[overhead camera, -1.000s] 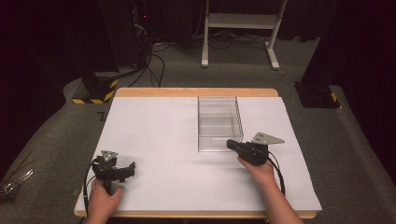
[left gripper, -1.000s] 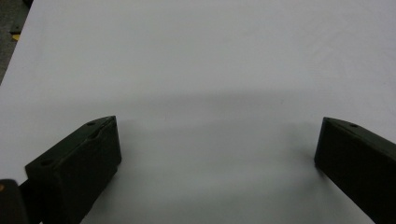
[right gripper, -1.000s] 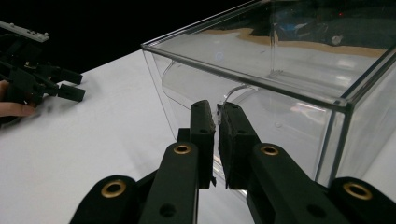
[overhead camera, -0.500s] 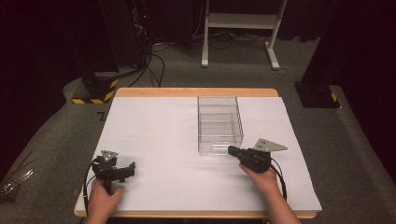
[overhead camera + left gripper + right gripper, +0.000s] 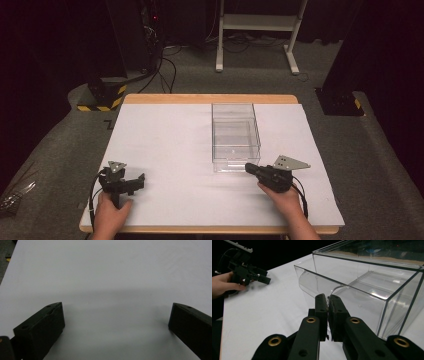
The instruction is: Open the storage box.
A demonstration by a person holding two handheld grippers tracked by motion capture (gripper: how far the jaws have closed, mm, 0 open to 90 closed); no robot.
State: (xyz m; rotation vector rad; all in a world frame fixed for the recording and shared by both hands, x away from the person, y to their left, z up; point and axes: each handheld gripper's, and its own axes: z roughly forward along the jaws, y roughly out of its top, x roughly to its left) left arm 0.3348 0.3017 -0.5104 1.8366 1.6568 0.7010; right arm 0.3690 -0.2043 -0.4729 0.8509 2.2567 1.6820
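Dark floor and black stands surrounded a wooden table (image 5: pixel 210 98) covered by a white sheet (image 5: pixel 170 150), on which a clear plastic drawer box (image 5: pixel 234 131) was set right of centre, its long side running away from the person. At the near end of the box, a clear drawer (image 5: pixel 235 162) with a curved front lip was seen pulled slightly out. The right gripper (image 5: pixel 248 167) was held level by the right hand (image 5: pixel 280 192), its tip just at that front lip; in the right gripper view its jaws were seen pressed together on the thin clear lip (image 5: pixel 328 295) of the drawer, with barely a slit between them. The left gripper (image 5: pixel 142 179) was held by the left hand (image 5: pixel 111 212) near the table's front left corner, well apart from the box and pointed across the sheet. In the left gripper view its two black jaws were shown spread wide over bare white sheet (image 5: pixel 112 277), with nothing caught between them. Cables were seen trailing from both grippers toward the table's near edge
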